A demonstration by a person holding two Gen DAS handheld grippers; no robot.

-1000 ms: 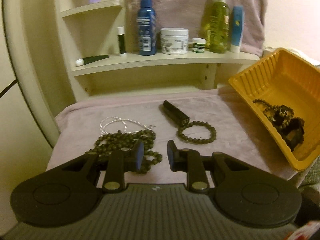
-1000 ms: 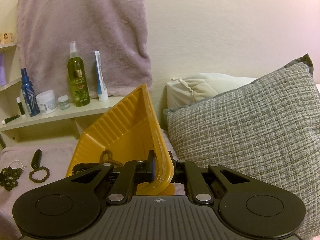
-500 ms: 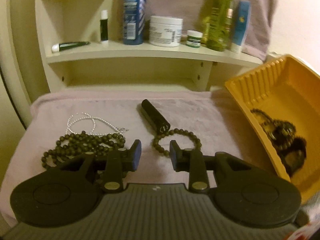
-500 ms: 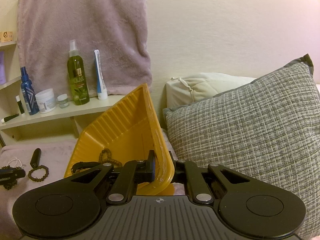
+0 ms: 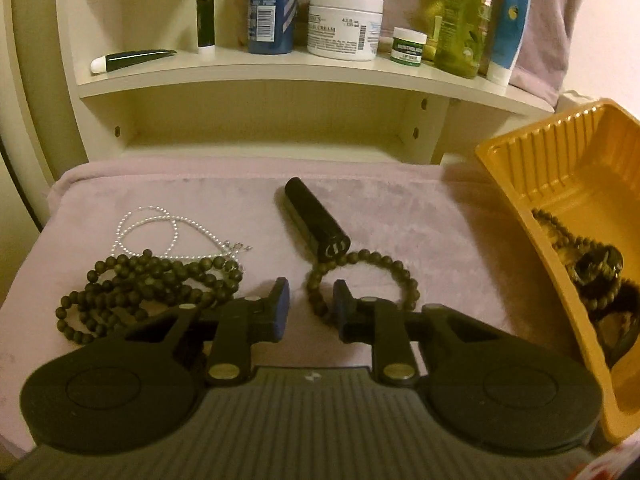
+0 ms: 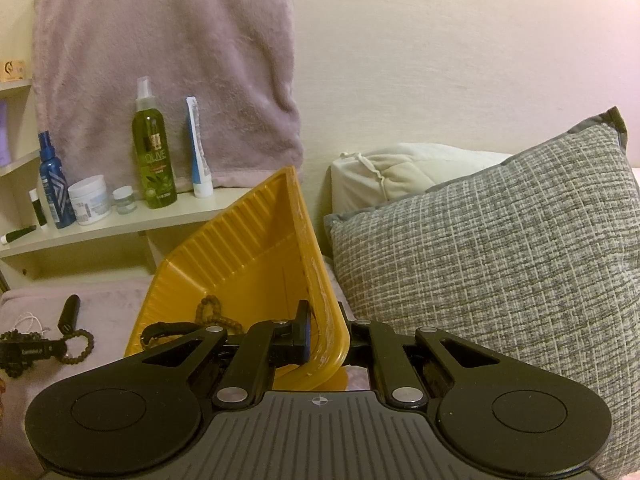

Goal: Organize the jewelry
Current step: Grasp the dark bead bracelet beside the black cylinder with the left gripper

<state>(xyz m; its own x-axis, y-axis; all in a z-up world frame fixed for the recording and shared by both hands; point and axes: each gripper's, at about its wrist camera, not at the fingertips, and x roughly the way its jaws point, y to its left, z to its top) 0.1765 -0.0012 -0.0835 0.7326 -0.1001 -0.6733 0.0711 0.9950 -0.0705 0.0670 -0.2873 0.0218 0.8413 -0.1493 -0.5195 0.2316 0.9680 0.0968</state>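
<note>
My left gripper (image 5: 308,300) is open, low over the pink towel (image 5: 400,208), with the left part of a dark bead bracelet (image 5: 362,278) between its fingertips. A black tube (image 5: 316,220) lies just beyond the bracelet. A long dark bead necklace (image 5: 148,284) and a white pearl strand (image 5: 160,228) lie to the left. My right gripper (image 6: 326,338) is shut on the rim of the yellow tray (image 6: 256,264), holding it tilted. The tray (image 5: 560,184) holds dark beads (image 5: 588,264).
A shelf (image 5: 280,76) behind the towel carries bottles, a cream jar (image 5: 344,26) and tubes. A grey pillow (image 6: 500,260) and a white cushion (image 6: 404,172) lie right of the tray. A pink towel hangs on the wall (image 6: 160,60).
My left gripper has moved forward and right, from over the long necklace to the small bracelet. The right gripper and tray have stayed still.
</note>
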